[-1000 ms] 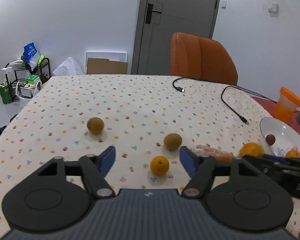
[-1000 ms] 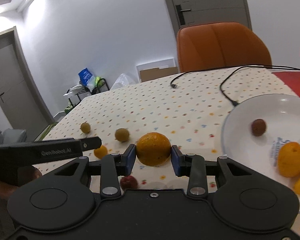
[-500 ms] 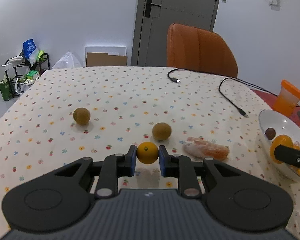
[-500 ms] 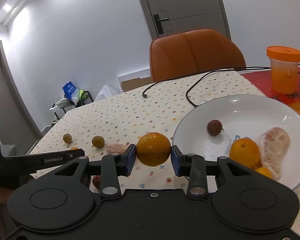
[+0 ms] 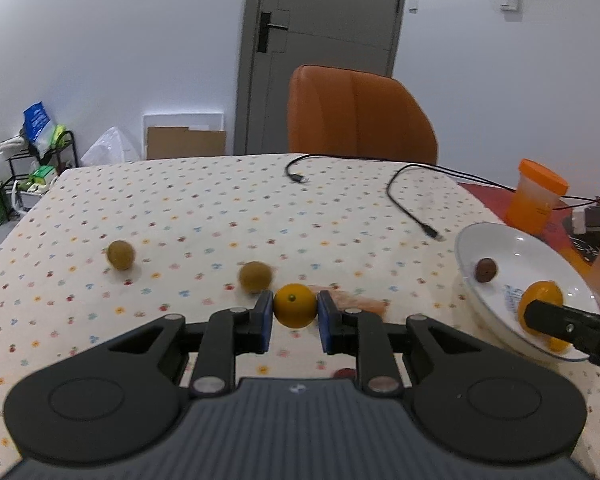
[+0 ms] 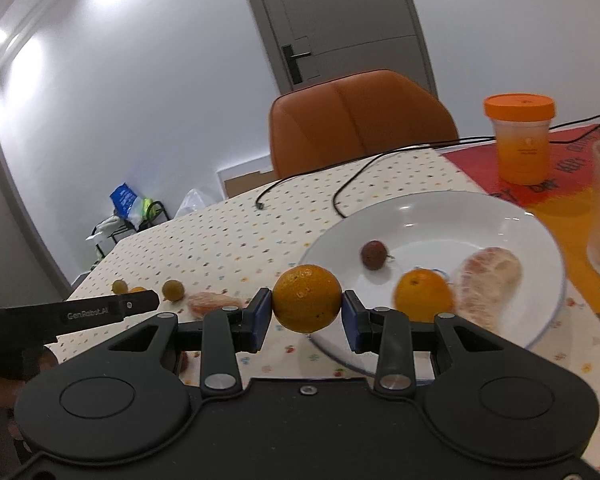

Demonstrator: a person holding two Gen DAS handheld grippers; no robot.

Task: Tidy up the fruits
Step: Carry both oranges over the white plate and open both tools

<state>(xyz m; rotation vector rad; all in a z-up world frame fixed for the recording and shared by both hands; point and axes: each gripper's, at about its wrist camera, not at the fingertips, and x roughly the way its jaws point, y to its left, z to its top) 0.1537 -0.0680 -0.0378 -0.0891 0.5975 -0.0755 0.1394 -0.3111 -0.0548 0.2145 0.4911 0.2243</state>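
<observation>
— What have I got in each gripper?

— My left gripper (image 5: 295,316) has its jaws clenched on a small smooth orange (image 5: 295,305) above the dotted tabletop (image 5: 220,216). My right gripper (image 6: 305,318) grips a dimpled round orange (image 6: 307,298) at the glossy white plate (image 6: 440,212)'s near rim.

— On the plate?

— A dark berry (image 6: 373,255), another orange (image 6: 423,295), peeled segments (image 6: 490,282).

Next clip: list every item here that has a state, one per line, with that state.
Left claw: shut on small orange, just above the cloth.
Right claw: shut on big orange, at the plate's near rim.
Plate: holds a dark round fruit, an orange, a peeled piece.
Orange-lidded jar: upright, lid on.
Door: closed.
Two brown fruits: resting on the cloth.
</observation>
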